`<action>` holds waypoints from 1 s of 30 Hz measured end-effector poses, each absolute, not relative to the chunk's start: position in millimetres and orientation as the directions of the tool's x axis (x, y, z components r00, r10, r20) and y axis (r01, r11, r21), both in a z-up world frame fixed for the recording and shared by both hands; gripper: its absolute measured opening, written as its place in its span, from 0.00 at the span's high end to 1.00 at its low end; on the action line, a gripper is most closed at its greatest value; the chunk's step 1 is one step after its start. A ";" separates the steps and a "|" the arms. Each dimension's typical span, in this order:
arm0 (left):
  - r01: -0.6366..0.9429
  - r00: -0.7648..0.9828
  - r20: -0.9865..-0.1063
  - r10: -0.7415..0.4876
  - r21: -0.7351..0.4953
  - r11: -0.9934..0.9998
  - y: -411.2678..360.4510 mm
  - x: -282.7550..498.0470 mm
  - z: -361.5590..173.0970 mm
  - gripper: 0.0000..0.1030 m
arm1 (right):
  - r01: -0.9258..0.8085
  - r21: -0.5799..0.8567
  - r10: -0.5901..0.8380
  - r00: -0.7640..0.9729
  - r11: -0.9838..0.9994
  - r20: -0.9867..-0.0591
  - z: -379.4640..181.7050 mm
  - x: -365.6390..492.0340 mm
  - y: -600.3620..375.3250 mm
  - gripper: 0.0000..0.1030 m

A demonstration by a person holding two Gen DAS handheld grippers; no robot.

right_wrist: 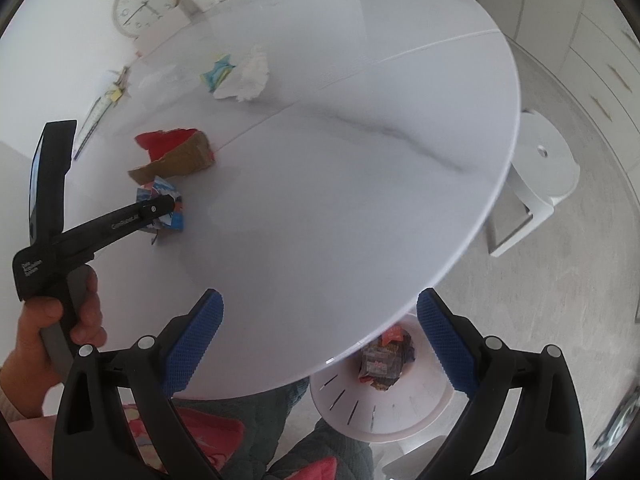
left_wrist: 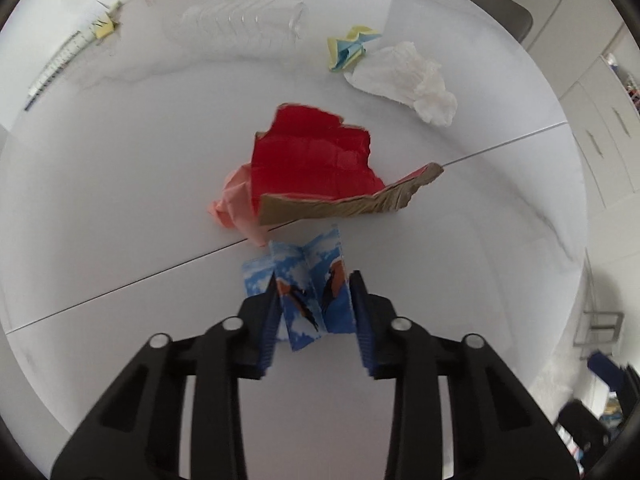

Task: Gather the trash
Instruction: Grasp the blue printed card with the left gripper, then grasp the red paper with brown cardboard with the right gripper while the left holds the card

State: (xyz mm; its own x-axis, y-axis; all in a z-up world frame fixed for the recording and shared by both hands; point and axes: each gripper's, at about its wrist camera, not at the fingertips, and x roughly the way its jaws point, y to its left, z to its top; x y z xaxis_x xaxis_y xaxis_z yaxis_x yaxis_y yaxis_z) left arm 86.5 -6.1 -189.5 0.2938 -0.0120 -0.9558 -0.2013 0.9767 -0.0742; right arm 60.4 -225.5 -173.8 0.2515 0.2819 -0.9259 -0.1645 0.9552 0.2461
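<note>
Left gripper clamped on crumpled blue sky-print wrapper for binning; right gripper spread empty above white slotted bin.

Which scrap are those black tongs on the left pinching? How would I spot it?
On the round white table, find the big red cardboard piece. Just in front lies the blue wrapper, between the left tongs. Only it shows clouds and orange birds.

Bright, soft daylight; fisheye-bent, dark-vignetted edges; slightly blurred throughout.
</note>
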 end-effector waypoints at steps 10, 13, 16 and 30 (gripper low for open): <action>-0.198 0.321 -0.944 -0.076 -0.145 0.969 61.4 65.3 -172.1 0.74 | -0.357 0.252 0.354 0.255 0.899 -0.900 -162.6 82.3 -154.4 0.06; -0.171 0.331 -0.940 -0.085 -0.148 0.974 75.0 61.3 -163.6 0.74 | -0.469 0.217 0.376 0.279 0.856 -0.883 -156.3 94.1 -121.7 0.13; -0.147 0.346 -0.934 -0.086 -0.144 0.979 89.4 67.1 -159.3 0.74 | -0.606 0.127 0.379 0.310 0.786 -0.872 -151.8 105.0 -88.4 0.23; -0.048 0.371 -0.921 -0.117 -0.144 0.988 112.6 73.4 -163.7 0.74 | -0.925 -0.356 0.131 0.372 0.132 -0.919 -217.3 109.8 8.1 0.82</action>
State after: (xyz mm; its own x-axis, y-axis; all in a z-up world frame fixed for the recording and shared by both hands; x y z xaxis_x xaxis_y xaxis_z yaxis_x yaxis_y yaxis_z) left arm 73.4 112.6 -163.7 0.3712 -0.1166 -0.9212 -0.0477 0.9884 -0.1443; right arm 109.8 8.1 -217.3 0.3725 0.1314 -0.9187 -0.9251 0.1320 -0.3562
